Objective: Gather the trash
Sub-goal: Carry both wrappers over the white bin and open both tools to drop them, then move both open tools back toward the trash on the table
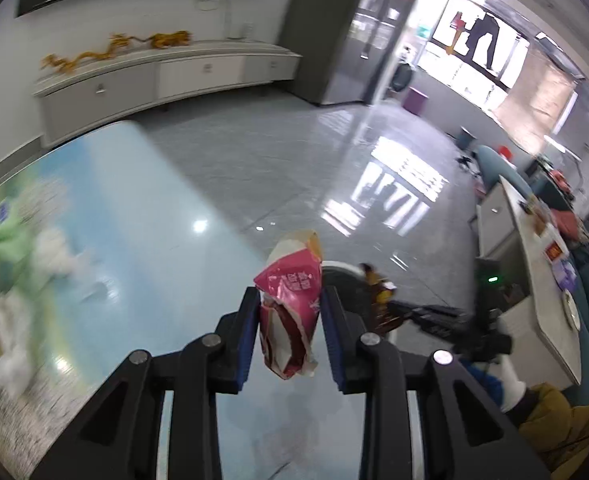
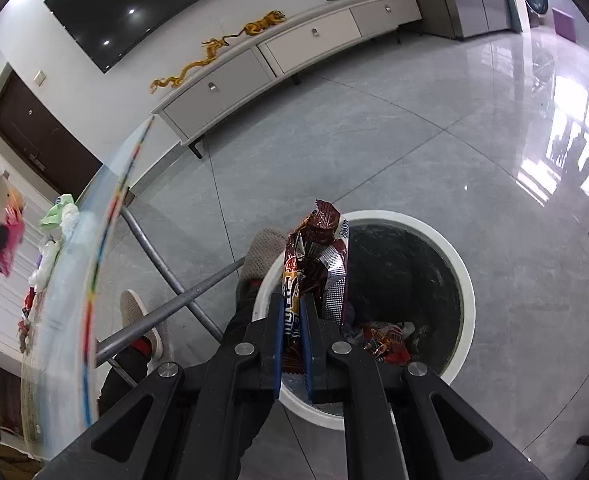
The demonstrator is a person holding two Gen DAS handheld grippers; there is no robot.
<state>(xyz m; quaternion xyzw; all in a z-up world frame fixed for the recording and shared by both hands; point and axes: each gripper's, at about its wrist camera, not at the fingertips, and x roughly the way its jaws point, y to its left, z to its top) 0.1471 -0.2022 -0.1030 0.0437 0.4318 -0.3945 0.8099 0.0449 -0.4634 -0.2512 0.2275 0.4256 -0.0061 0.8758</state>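
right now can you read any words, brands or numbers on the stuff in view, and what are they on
pink wrapper in the left claw: white print, too small and blurred to read.
brown wrapper in the right claw: large orange and white lettering, crumpled and partly hidden by the fingers, not readable.
wrappers in the bin: print too small.
No other text is legible.

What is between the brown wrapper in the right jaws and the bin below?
Nothing but air: in the right wrist view the brown wrapper hangs over the open bin.
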